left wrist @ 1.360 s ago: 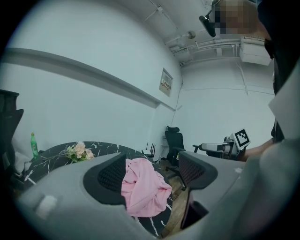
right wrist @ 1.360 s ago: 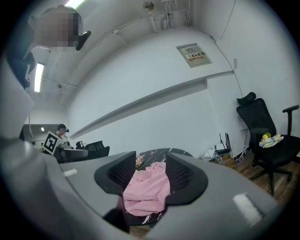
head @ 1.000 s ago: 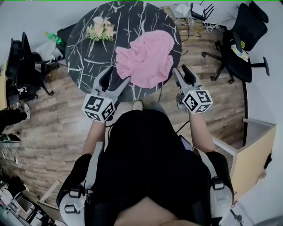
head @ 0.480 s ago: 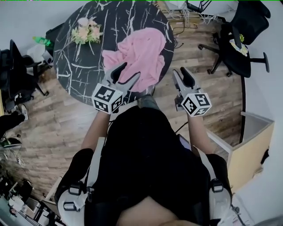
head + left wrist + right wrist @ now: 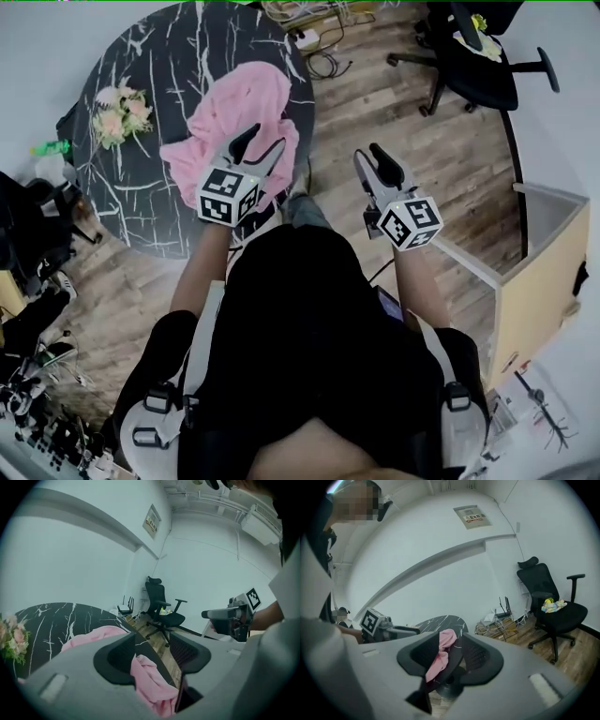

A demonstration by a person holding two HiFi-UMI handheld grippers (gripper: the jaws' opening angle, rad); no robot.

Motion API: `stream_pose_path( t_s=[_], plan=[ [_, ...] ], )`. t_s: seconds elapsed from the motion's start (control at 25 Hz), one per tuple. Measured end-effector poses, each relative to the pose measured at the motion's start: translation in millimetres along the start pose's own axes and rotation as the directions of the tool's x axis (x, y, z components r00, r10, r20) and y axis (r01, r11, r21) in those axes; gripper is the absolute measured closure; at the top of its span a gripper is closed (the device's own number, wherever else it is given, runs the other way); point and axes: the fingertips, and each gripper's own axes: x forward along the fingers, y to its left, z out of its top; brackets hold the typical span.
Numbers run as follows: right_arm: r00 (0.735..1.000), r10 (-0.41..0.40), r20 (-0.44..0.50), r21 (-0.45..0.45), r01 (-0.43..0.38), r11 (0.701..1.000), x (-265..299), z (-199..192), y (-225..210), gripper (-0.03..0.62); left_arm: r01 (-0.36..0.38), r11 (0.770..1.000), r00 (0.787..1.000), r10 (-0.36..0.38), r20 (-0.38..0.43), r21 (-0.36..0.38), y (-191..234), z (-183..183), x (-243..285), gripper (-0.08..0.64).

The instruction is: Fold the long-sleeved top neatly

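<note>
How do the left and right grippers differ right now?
The left gripper hovers over the pink top at the table edge; the right gripper is over the floor, off the table. Left's jaws gape wider than right's. Shared: both have just been closing, nothing gripped.

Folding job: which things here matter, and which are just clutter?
Job:
- pink long-sleeved top, crumpled
- round black table it lies on

Lying about:
- flowers on the table
- green bottle
- office chair
- cables on the floor
- wooden cabinet
</note>
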Motion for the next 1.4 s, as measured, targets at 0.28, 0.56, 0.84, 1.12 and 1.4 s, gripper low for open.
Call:
stream_pose_path(
  t_s=[0.28, 0.56, 0.84, 1.12, 1.4],
  plan=[
    [0.997, -0.07, -0.012, 0.088, 0.071, 0.994, -17, -12, -34, 0.448, -0.013, 0.998, 0.985, 0.023, -0.174, 0.062, 14, -19, 67, 0.325],
    [0.992, -0.114, -0.055, 0.142, 0.121, 0.982, -26, -35, -59, 0.453, -0.052, 0.994, 0.952, 0.077, -0.297, 0.092, 26, -45, 107, 0.325],
    [0.991, -0.117, -0.069, 0.182, 0.128, 0.975, -20, -40, -69, 0.46, -0.084, 0.992, 0.908, 0.116, -0.403, 0.097, 42, -70, 121, 0.325],
    [0.99, -0.11, -0.084, 0.17, 0.123, 0.978, -16, -37, -67, 0.463, -0.111, 0.991, 0.877, 0.132, -0.463, 0.072, 56, -88, 128, 0.348],
    [0.989, -0.115, -0.091, 0.146, 0.127, 0.981, -18, -38, -58, 0.469, -0.128, 0.987, 0.882, 0.158, -0.444, 0.095, 69, -90, 127, 0.453]
  ],
)
